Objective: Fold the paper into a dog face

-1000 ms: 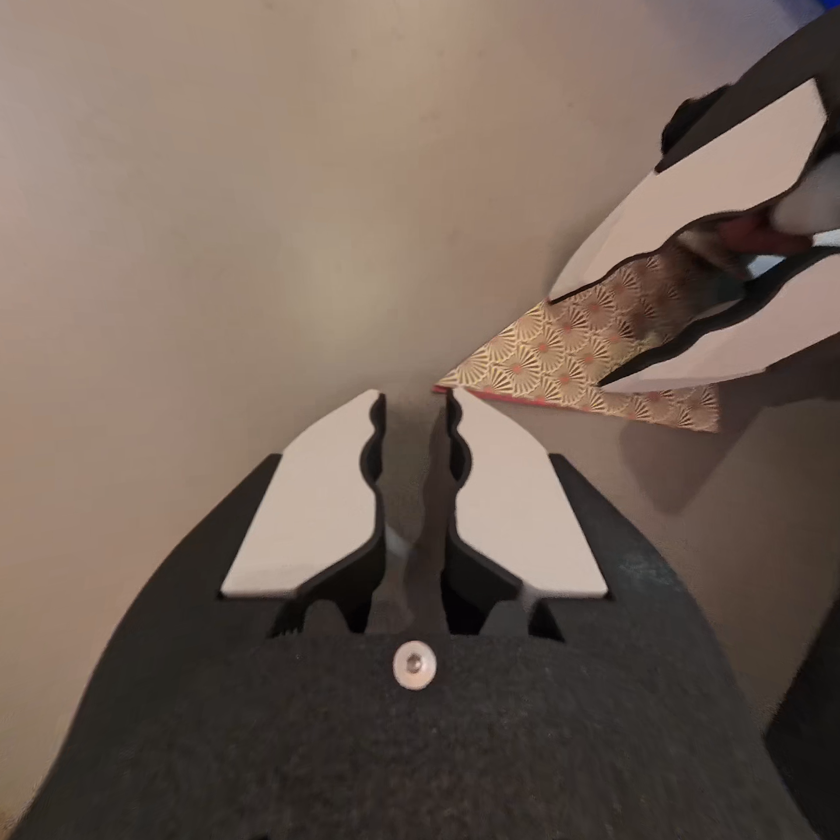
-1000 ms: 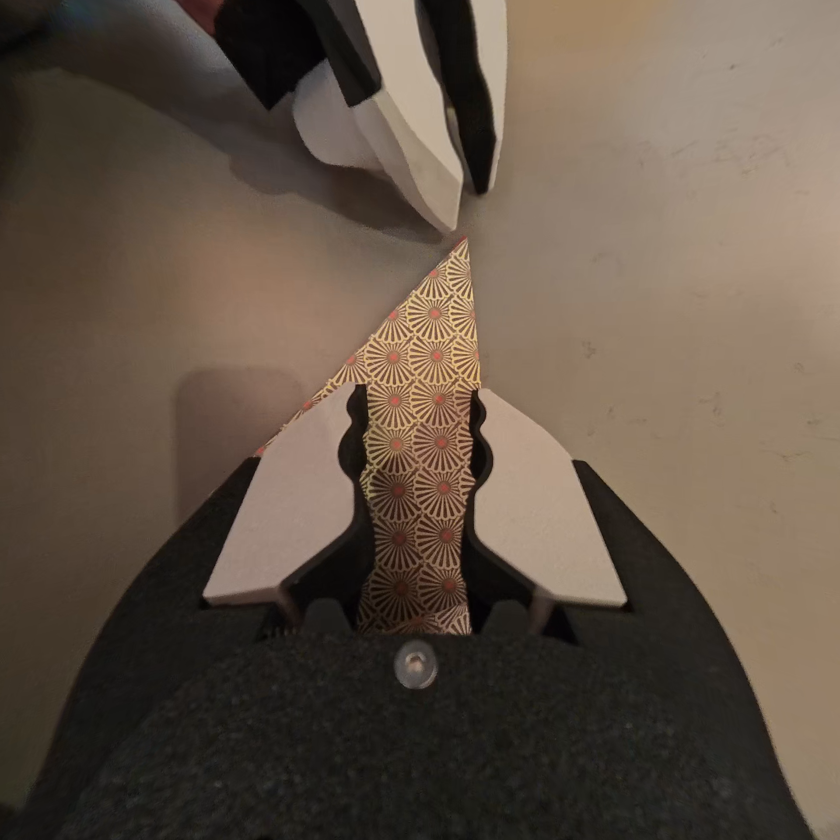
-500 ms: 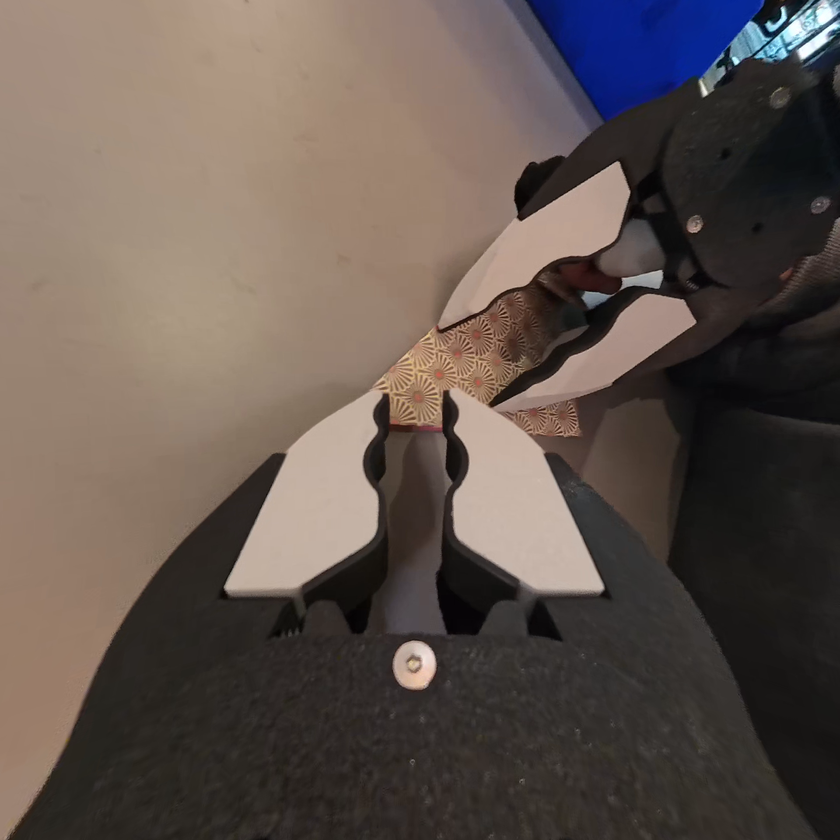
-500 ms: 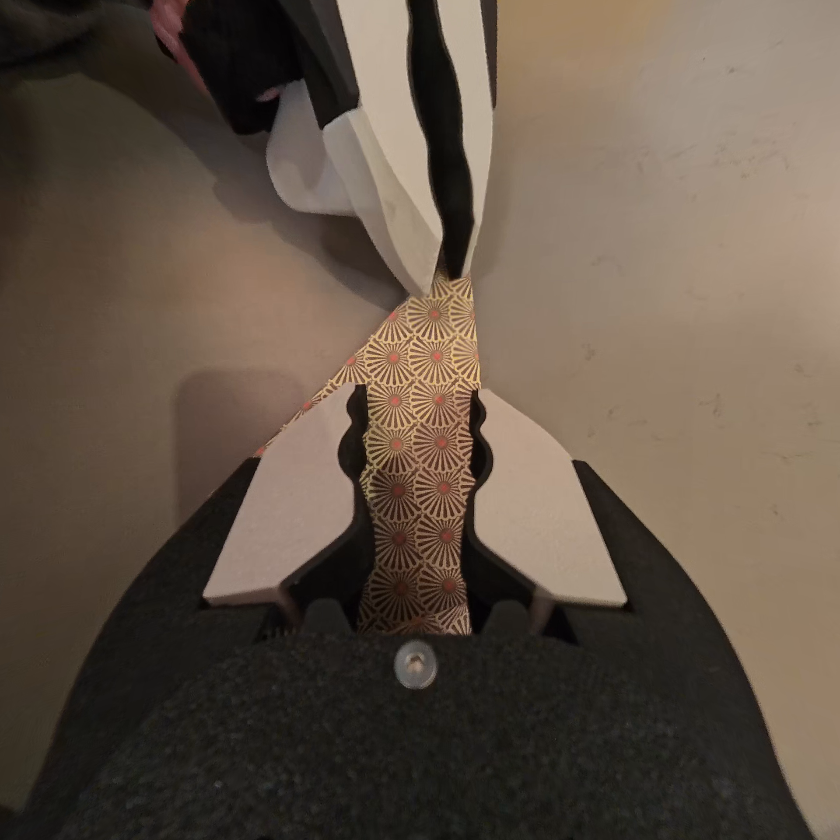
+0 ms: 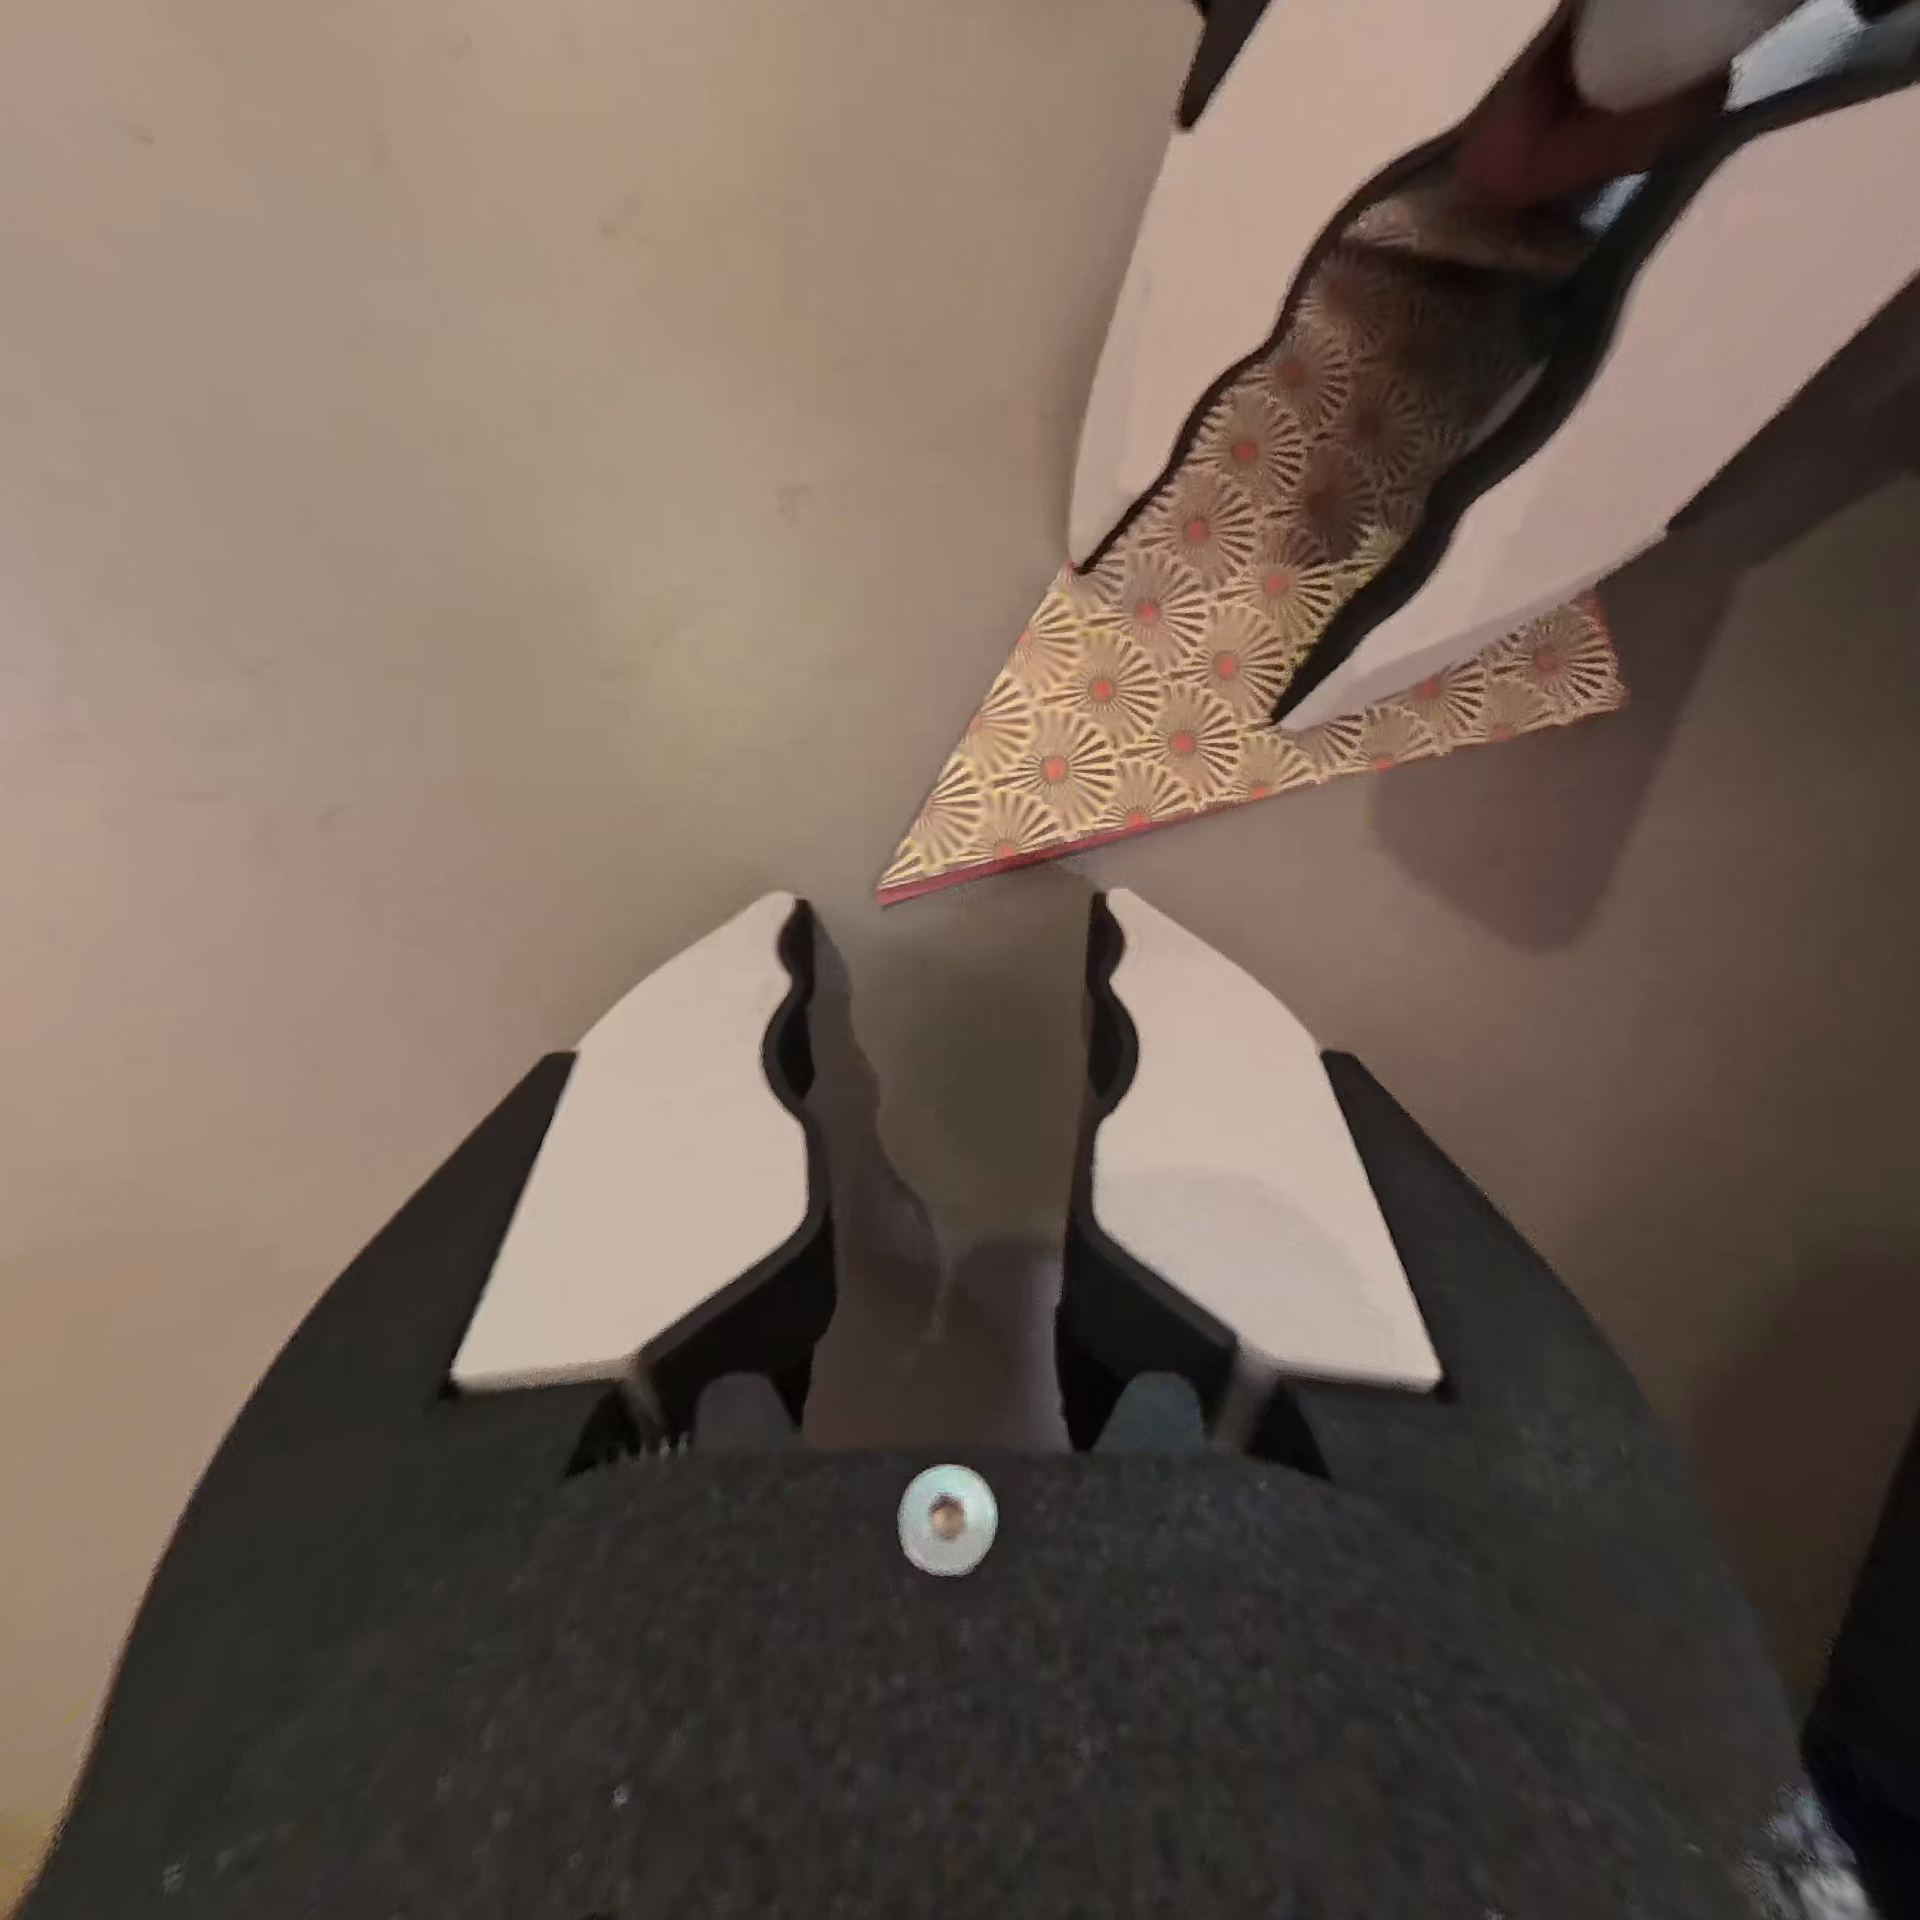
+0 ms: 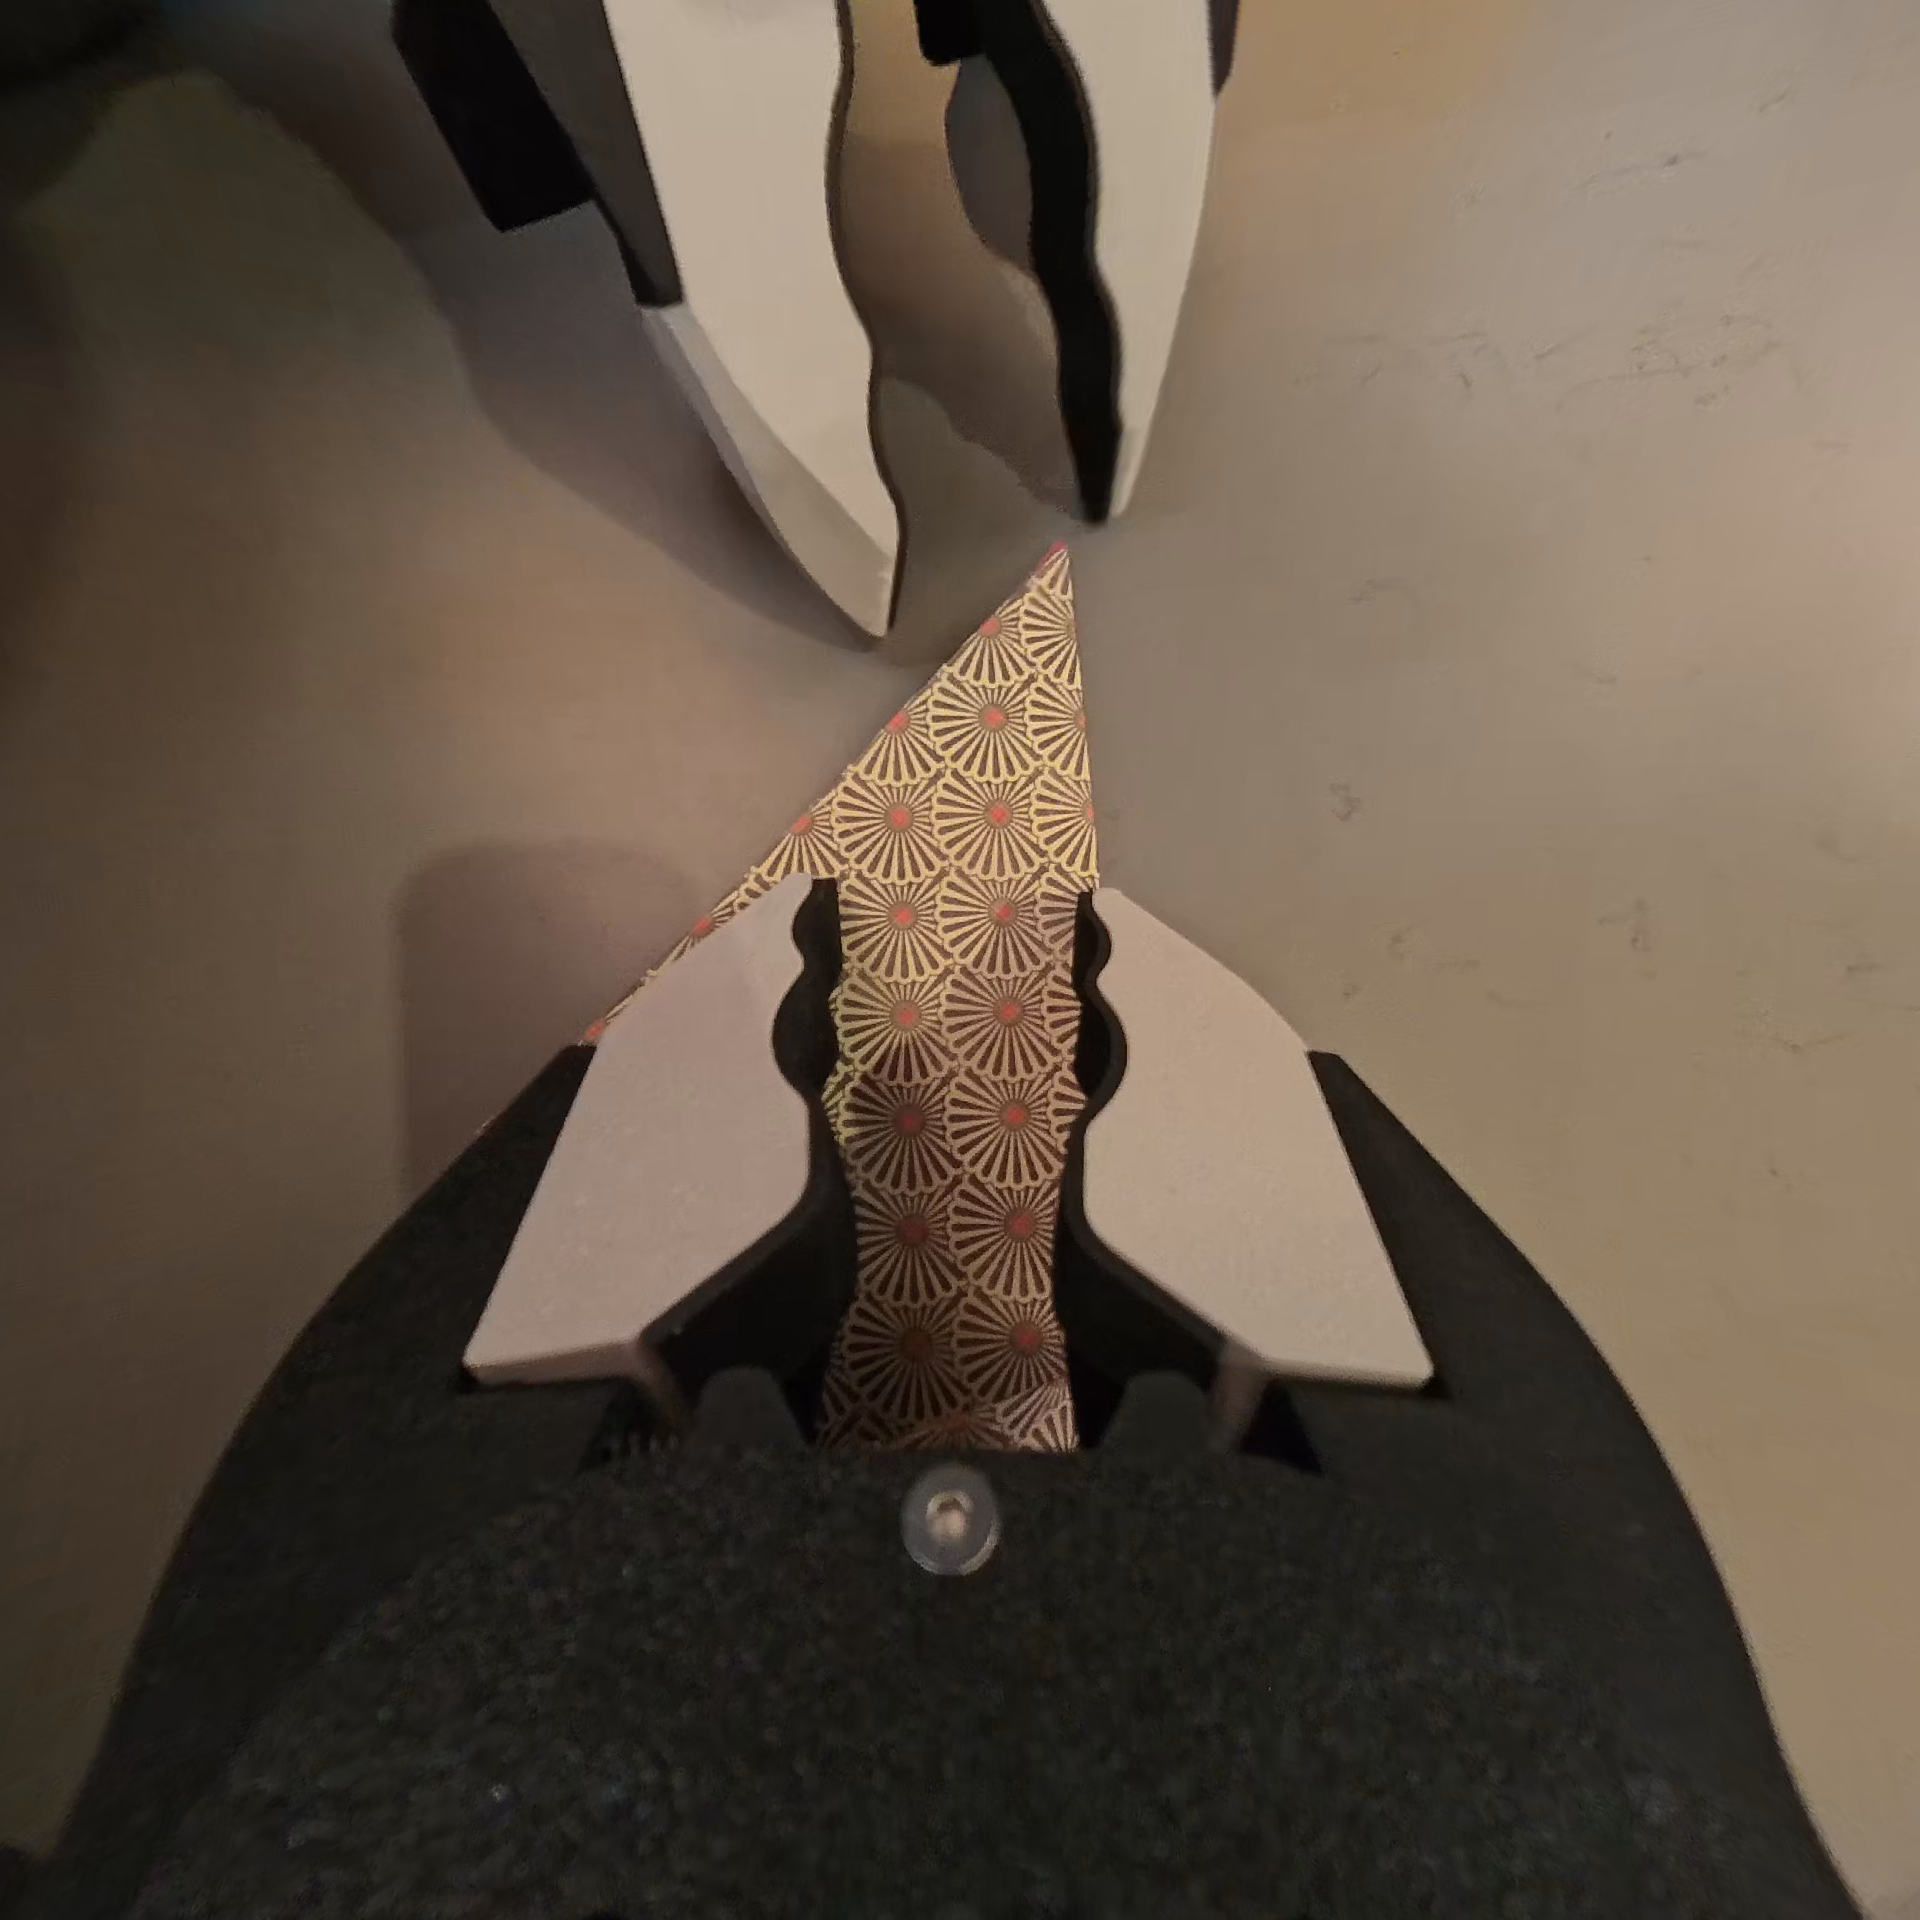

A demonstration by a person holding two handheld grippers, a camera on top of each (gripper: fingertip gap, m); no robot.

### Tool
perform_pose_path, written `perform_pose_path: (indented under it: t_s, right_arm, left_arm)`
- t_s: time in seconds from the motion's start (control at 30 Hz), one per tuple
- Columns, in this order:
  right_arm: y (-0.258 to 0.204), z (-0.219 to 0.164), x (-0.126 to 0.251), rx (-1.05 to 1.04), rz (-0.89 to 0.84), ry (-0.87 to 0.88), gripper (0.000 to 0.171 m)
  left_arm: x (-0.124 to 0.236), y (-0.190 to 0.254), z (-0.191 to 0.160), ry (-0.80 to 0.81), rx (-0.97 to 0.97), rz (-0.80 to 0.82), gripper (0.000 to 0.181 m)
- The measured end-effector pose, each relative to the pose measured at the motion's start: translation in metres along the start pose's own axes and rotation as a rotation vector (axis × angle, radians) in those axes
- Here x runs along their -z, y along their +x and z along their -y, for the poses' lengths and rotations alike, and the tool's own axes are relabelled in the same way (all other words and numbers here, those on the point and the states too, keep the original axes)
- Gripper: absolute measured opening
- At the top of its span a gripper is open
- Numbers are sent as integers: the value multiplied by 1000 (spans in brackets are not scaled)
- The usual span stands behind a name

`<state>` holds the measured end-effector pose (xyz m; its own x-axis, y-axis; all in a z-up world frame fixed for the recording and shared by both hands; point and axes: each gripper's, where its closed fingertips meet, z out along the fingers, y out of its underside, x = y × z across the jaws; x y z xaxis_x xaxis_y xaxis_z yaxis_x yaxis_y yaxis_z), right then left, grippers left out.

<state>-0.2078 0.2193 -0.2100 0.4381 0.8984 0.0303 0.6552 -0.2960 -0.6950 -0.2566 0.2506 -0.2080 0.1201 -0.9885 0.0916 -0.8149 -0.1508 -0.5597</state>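
Observation:
A folded triangle of gold, flower-patterned paper with a red edge lies flat on the beige table. My right gripper is open, with its two fingers lying over the paper, which shows in the gap between them. The paper's pointed tip reaches forward past the fingertips. My left gripper is open and empty, with its fingertips just short of that tip. The left gripper also shows at the top of the right wrist view. The right gripper shows at the upper right of the left wrist view.
The beige table fills both views, with faint scuff marks to the right of the paper. A dark shape shows at the right edge of the left wrist view. The grippers' ends are close to 7 centimetres from one another.
Half a second ago my left gripper's narrow jaws sat over the paper's tip. Now they are wider apart and have drawn back just off the tip. The right gripper has stayed put.

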Motion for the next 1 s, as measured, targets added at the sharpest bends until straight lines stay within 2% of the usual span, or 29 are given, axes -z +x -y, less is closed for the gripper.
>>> perform_pose_path:
  t_s: [0.13, 0.37, 0.73, 1.0]
  right_arm:
    - [0, 0, 0, 0, 0, 0, 42]
    - [0, 0, 0, 1, 0, 1, 42]
    - [0, 0, 0, -1, 0, 1, 42]
    - [0, 0, 0, -1, 0, 1, 42]
  left_arm:
    - [-2, 2, 4, 21, -2, -39, 37]
    - [-3, -9, 2, 5, -6, -3, 1]
    - [-2, -12, 6, -4, 15, 0, 0]
    - [15, -1, 27, 103, 45, -35, 0]
